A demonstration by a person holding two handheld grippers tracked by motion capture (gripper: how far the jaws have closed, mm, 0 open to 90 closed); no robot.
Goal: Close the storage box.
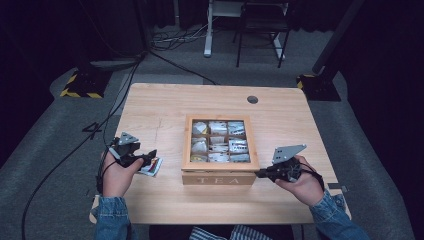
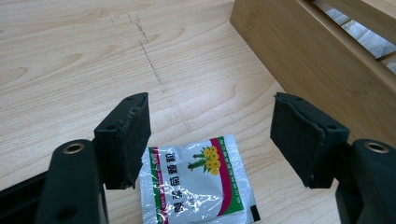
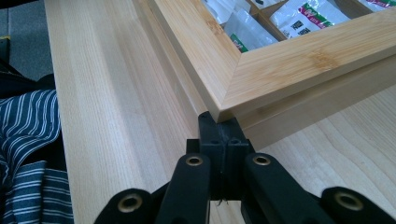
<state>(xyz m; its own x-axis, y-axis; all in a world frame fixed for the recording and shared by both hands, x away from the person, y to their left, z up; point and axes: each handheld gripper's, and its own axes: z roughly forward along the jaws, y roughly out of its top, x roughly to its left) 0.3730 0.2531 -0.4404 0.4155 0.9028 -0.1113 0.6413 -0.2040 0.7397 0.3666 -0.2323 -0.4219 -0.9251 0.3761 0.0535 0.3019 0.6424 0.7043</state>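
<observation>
Left gripper view: left claw (image 2: 210,135) spread over a tea sachet (image 2: 196,182) (right claw (image 3: 224,133) pressed together at tea box (image 3: 299,70) corner).

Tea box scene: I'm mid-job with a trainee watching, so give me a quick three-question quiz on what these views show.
1. True or false: the left gripper is clamped on the tea sachet.
2. Multiple choice: the right gripper has its tips at which part of the tea box? A) the far left corner B) a near corner of the lid C) inside a compartment
3. Fill in: the loose sachet lies on the table, to the ____ of the box in the high view.

Key: 1 false, its jaws stand open around the sachet. 2 B. 3 left.
</observation>
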